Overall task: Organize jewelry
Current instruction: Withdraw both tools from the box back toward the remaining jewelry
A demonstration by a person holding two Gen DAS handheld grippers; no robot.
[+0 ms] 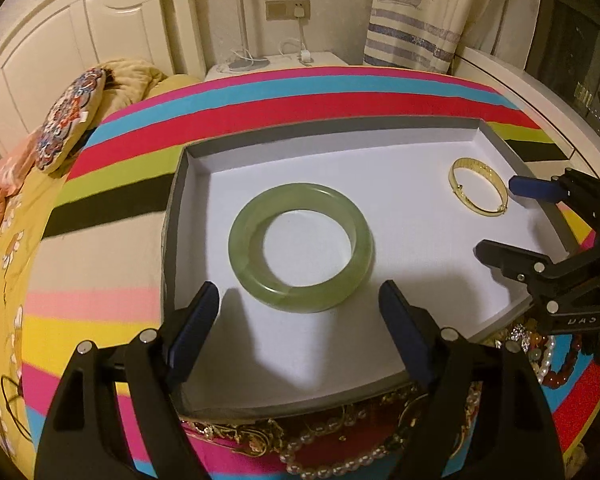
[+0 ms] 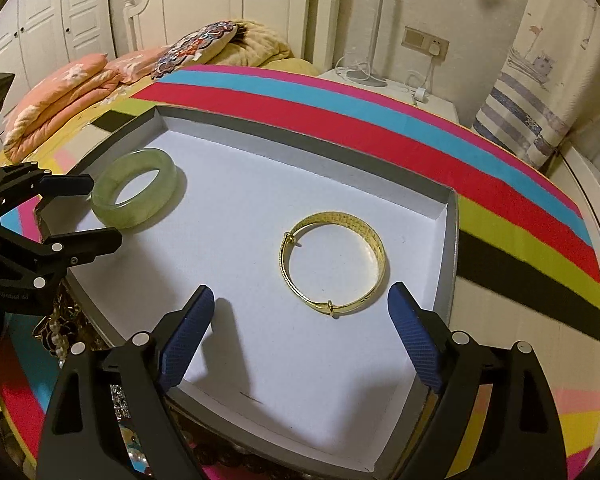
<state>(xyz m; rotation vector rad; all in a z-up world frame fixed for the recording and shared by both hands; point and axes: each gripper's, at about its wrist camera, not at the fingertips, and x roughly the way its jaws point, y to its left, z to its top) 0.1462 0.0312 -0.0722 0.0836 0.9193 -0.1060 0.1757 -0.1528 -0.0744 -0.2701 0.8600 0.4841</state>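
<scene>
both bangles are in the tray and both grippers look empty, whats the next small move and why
Probably pull the left gripper back toward the jewelry pile at the tray's near edge. The green bangle and gold bangle already lie flat inside, apart, while pearls and beads remain outside.

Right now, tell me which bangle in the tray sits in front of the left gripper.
The green jade bangle, thick and plain, lies before the open left gripper; the thin gold bangle lies farther right.
</scene>
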